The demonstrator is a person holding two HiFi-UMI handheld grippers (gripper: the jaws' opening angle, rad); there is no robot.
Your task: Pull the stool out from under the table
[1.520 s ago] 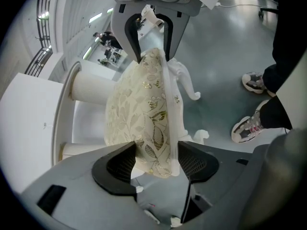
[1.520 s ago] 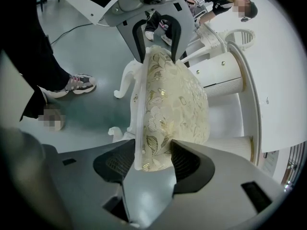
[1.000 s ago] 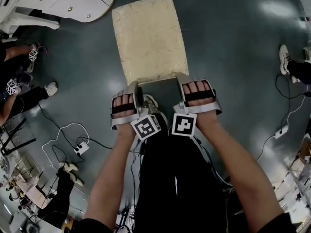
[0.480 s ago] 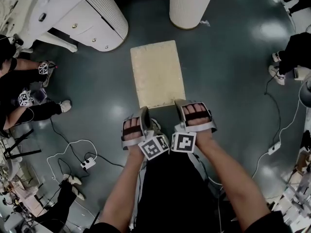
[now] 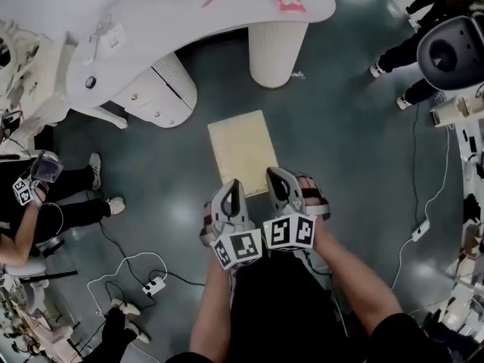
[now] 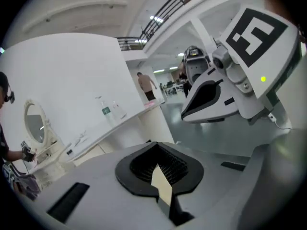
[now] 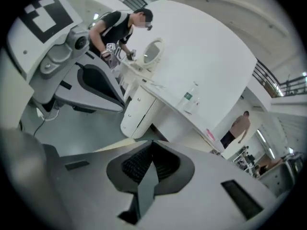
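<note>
The stool (image 5: 243,151) stands on the dark floor (image 5: 344,165) with its pale rectangular seat fully in the open. Its far edge is apart from the white tabletop (image 5: 189,17), and its near edge lies just in front of the two grippers. From how it lies, I judge that the pulling is done: no part of the seat is under the tabletop.

The left gripper (image 5: 235,184) and the right gripper (image 5: 274,174) are held side by side above the near edge of the seat, high over it and not touching it. In each gripper's own view the jaws are pressed together with nothing between them, only the ribbed pads meeting (the left gripper view also shows the right gripper beside it). Probably they are kept close and empty because the stool needs no more handling.

Farther away, the round ribbed pedestal (image 5: 278,51) carries the tabletop on the right. A curved drawer unit (image 5: 155,89) stands to the left of it. The gap between them is, I think, the place from which the stool came.

On the tabletop, small bottles (image 6: 106,110) stand near the wall. At the near left, cables and a power strip (image 5: 153,286) lie on the floor, well apart from the stool.
</note>
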